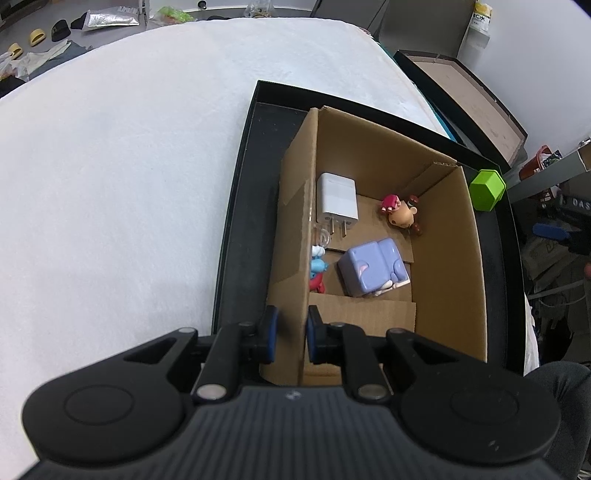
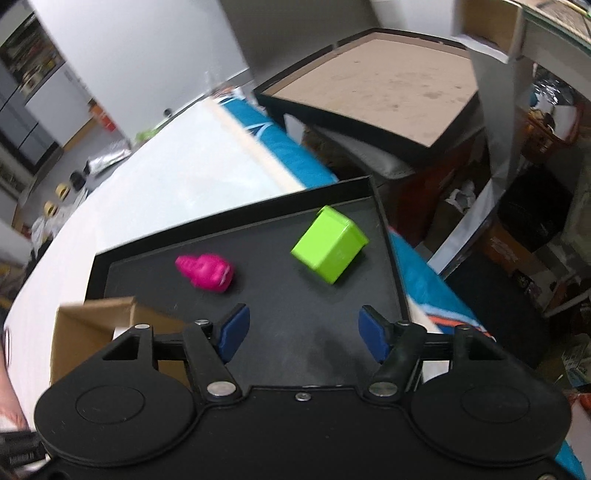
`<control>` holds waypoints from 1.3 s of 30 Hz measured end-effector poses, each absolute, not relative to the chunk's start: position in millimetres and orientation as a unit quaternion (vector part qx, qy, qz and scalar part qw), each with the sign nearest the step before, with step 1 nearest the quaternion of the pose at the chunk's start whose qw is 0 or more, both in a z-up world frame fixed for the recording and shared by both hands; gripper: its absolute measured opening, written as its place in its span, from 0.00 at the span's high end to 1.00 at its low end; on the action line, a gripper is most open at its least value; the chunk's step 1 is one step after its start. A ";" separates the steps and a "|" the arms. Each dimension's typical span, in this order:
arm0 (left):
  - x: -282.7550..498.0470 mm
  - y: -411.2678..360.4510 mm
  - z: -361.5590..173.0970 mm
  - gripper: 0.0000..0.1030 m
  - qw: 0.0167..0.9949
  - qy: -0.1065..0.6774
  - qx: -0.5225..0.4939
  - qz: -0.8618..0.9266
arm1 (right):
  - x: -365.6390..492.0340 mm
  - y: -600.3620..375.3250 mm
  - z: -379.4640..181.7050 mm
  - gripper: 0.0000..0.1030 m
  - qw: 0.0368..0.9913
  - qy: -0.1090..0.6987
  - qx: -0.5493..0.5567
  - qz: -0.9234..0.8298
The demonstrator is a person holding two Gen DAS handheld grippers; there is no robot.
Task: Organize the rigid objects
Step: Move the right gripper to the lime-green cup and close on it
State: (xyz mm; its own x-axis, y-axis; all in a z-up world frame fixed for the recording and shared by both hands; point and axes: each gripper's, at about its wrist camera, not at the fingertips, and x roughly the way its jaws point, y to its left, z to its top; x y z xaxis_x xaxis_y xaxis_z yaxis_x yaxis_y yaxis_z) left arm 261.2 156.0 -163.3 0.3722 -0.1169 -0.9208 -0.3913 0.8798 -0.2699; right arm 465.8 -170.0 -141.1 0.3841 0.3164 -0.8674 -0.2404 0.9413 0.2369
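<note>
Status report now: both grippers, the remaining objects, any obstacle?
Left gripper shut on cardboard box wall. Right gripper open, empty. Green block, pink toy on black tray. No obstacle.

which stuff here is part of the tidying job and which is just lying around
Part of the job: cardboard box, charger, purple toy, doll head, green block, pink toy, black tray.

Lying about: tape rolls, foil bag, second tray.

White-covered table (image 1: 129, 147); pale wall (image 2: 147, 44); cluttered, blurred floor (image 2: 517, 240), perhaps storage.
</note>
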 end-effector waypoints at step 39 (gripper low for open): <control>269.1 155.2 -167.7 0.86 0.792 0.559 -0.224 0.097 | 552.9 -196.1 -223.9 0.53 0.747 0.599 0.272 0.099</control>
State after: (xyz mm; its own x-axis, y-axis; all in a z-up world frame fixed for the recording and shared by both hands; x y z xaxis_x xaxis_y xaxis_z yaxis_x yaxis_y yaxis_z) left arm 269.1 155.2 -167.7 0.3562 -0.0979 -0.9293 -0.4041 0.8806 -0.2477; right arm 552.9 -196.1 -223.9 0.2640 0.4732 -0.8404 0.1775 0.8326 0.5246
